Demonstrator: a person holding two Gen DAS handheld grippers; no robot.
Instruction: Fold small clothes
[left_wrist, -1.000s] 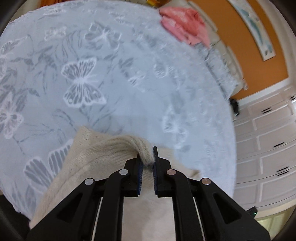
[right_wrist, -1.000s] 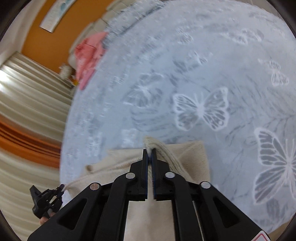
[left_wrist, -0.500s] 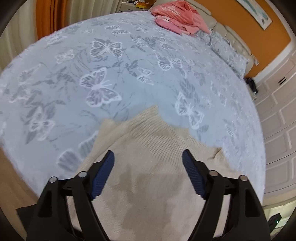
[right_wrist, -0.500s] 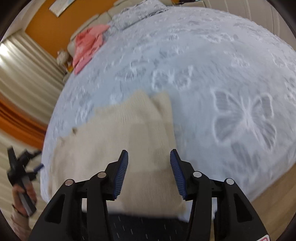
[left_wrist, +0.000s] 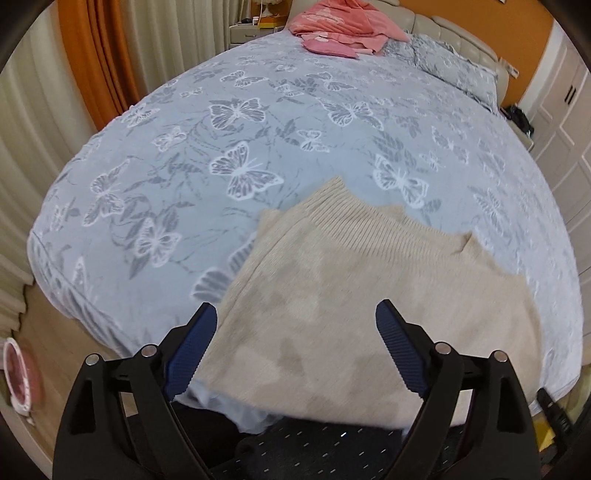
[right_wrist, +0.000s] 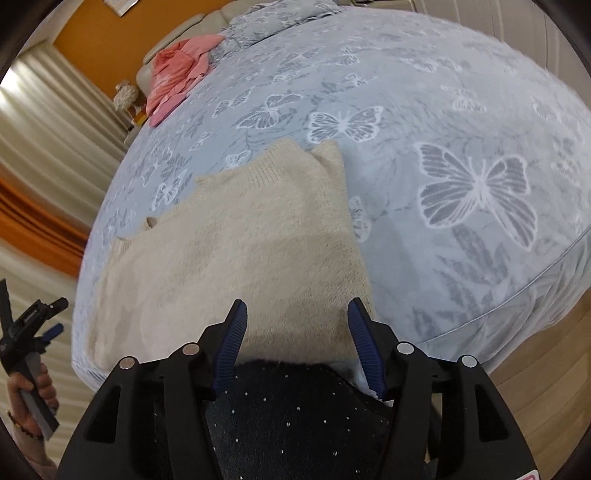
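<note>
Both grippers, left gripper (left_wrist: 295, 317) and right gripper (right_wrist: 293, 314), opening, empty, above sweater (left_wrist: 354, 302); only right view shows hand (right_wrist: 31, 397).

Sweater (left_wrist: 369, 295): lies flat on the bed (left_wrist: 258, 147), at the near edge.
Pile of clothes (left_wrist: 340, 29): on the far end of the bed, well apart from the sweater.
Pillows (left_wrist: 450, 62): at the far end too, just beside the pile of clothes.
Curtains (left_wrist: 92, 62): behind the bed's left side in the left view.
Cupboards (left_wrist: 569, 122): past the bed's right side.
Dark clothing (right_wrist: 295, 413): nearest the camera, before the sweater.
</note>
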